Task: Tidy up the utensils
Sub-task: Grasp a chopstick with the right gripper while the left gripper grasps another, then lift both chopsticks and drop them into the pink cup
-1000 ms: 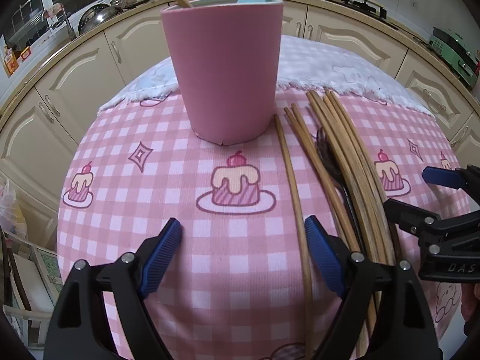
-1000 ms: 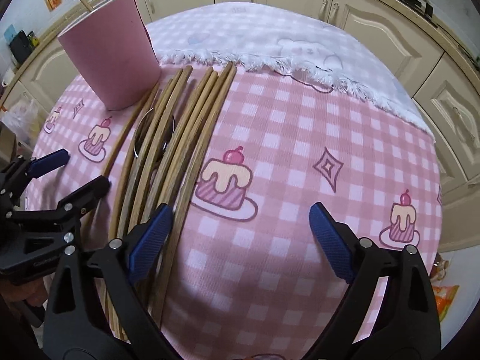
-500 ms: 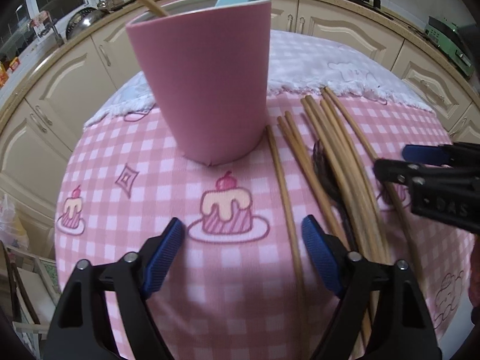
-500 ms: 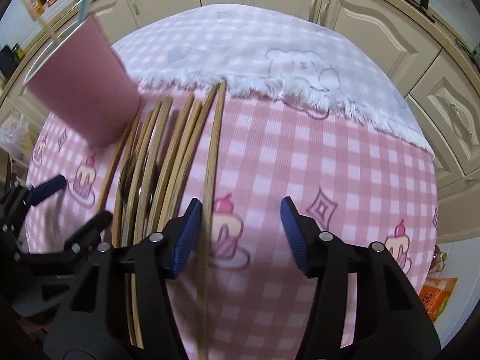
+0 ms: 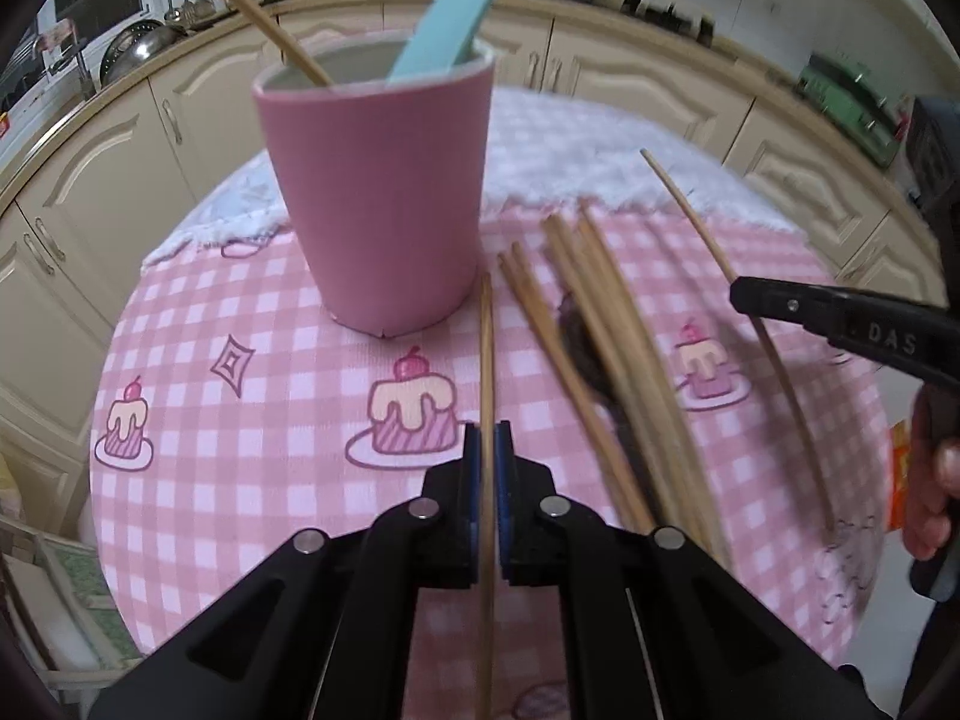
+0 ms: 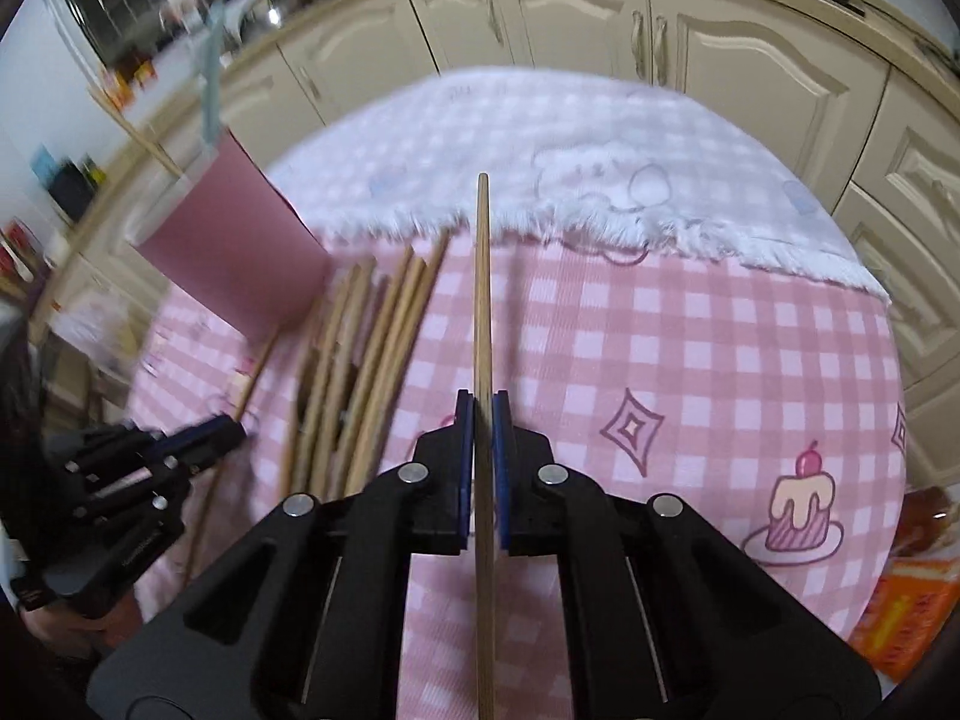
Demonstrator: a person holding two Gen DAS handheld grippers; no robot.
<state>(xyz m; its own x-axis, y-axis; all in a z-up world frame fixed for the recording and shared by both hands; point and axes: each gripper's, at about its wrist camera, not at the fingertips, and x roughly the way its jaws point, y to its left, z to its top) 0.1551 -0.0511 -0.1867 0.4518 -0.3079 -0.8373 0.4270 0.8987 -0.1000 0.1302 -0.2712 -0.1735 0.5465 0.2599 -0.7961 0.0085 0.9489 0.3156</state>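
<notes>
A pink cup (image 5: 378, 198) stands on the pink checked tablecloth and holds a wooden chopstick and a light blue utensil (image 5: 456, 12). My left gripper (image 5: 487, 450) is shut on a wooden chopstick (image 5: 486, 354) that lies just right of the cup. My right gripper (image 6: 482, 420) is shut on another wooden chopstick (image 6: 482, 300) and holds it lifted off the cloth; it shows in the left wrist view (image 5: 690, 216). Several chopsticks (image 5: 600, 324) and a dark spoon (image 5: 579, 342) lie between them. The cup also shows in the right wrist view (image 6: 234, 264).
The round table carries a pink checked cloth (image 5: 240, 480) over a white fringed cloth (image 6: 600, 168). Cream kitchen cabinets (image 6: 600, 18) curve behind the table. An orange packet (image 6: 906, 618) lies below the table's right edge.
Both grippers have closed, each on a chopstick. The right gripper has lifted its chopstick off the pile. The left gripper moved right over the single chopstick beside the cup.
</notes>
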